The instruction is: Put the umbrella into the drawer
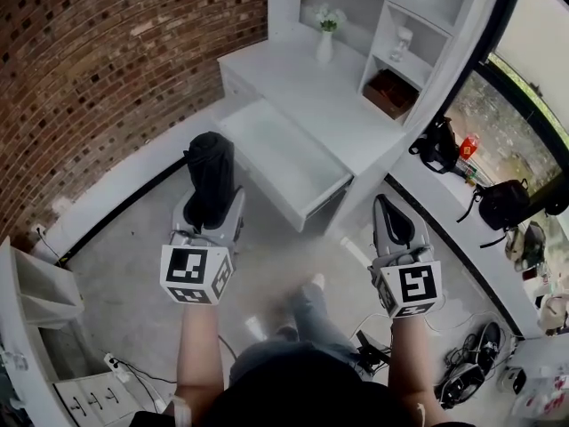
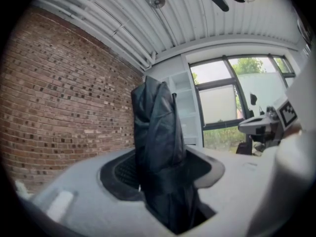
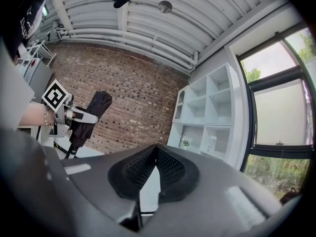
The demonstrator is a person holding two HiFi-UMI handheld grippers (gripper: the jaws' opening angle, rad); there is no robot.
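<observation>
- Left gripper (image 1: 212, 213), head view: clamped on the folded umbrella (image 1: 212, 172), which stands up across its jaws. The open drawer (image 1: 293, 181) lies just ahead and to its right.
- Left gripper view: both pads press the umbrella's lower part.
- Right gripper view: right gripper (image 3: 155, 163) has its jaws together and holds nothing; the umbrella is off to its left.

Folded black umbrella (image 1: 212, 172) upright in the left gripper (image 1: 212, 207), near the open white drawer (image 1: 283, 154)
</observation>
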